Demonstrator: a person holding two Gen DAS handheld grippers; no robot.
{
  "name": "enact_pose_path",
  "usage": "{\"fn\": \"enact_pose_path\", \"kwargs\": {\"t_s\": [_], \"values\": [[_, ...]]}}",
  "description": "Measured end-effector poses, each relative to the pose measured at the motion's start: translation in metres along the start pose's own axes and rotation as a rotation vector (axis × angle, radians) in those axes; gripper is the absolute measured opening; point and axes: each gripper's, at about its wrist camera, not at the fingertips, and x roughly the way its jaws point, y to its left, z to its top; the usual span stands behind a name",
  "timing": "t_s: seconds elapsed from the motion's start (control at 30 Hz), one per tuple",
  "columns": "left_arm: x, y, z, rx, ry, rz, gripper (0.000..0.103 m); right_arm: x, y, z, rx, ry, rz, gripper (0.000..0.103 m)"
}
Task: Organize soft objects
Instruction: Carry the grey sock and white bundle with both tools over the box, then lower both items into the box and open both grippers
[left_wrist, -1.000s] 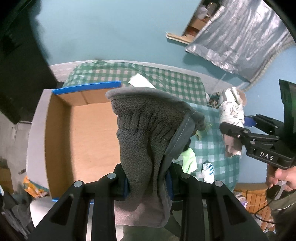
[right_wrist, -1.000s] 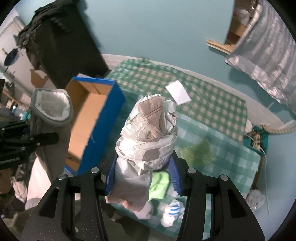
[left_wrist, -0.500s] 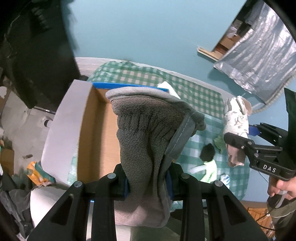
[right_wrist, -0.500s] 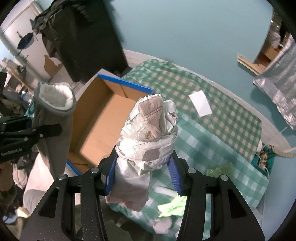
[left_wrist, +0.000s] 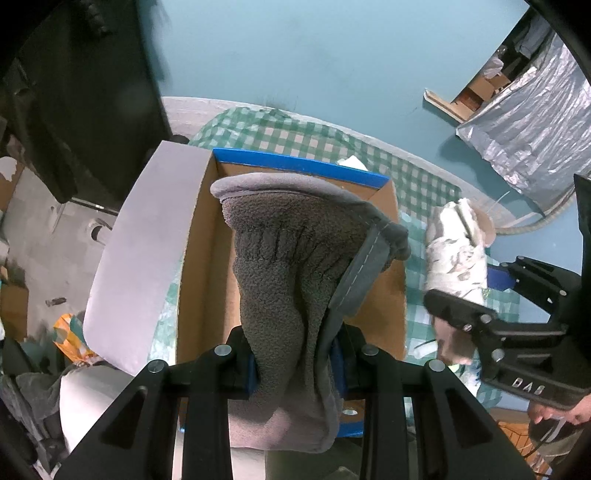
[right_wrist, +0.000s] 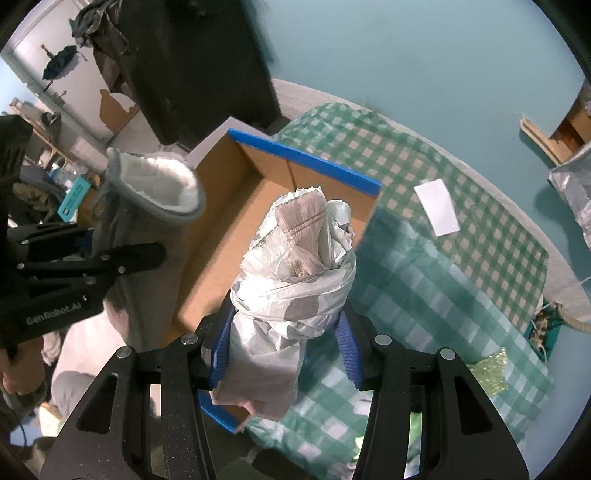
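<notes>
Glove axis: the grey fleece glove (left_wrist: 295, 280) runs lengthwise away from the left gripper (left_wrist: 295, 363), cuff foremost, over the open box (left_wrist: 207, 258).
Bundle axis: the white cloth bundle (right_wrist: 295, 273) stands out along the right gripper (right_wrist: 282, 349), over the box's near corner.
Right view only: glove's white lining; paper slip (right_wrist: 436, 207) on the checked cloth (right_wrist: 480, 258).
Left view only: the box's grey flap (left_wrist: 144, 251).
Grip: both sets of jaws part-closed, clamped on their items.

The grey fleece boot (left_wrist: 295, 280) hides much of the cardboard box (left_wrist: 207, 266) floor; small items right of the box are blurred.
</notes>
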Motion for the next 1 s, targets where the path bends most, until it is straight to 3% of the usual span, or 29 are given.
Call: {"fn": "enact_pose_path", "kwargs": {"t_s": [0.17, 0.47, 0.53, 0.6, 0.7, 1.0], "values": [[0.014, 0.007, 0.003, -0.005, 0.017, 0.003, 0.032, 0.016, 0.008, 0.005, 0.003, 0.019, 0.009, 0.049], [0.032, 0.018, 0.0, -0.038, 0.063, 0.014, 0.056, 0.035, 0.014, 0.008, 0.02, 0.053, -0.002, 0.052], [0.031, 0.021, 0.0, -0.051, 0.063, 0.001, 0.062, 0.037, 0.016, 0.008, 0.021, 0.057, -0.013, 0.055], [0.031, 0.023, -0.001, -0.063, 0.064, -0.003, 0.063, 0.038, 0.016, 0.007, 0.025, 0.059, -0.023, 0.069], [0.03, 0.026, -0.003, -0.075, 0.066, -0.003, 0.066, 0.037, 0.016, 0.006, 0.025, 0.051, -0.031, 0.075], [0.014, 0.028, -0.007, -0.077, 0.026, 0.016, 0.071, 0.027, 0.007, 0.003, 0.06, 0.035, -0.021, 0.077]]}}
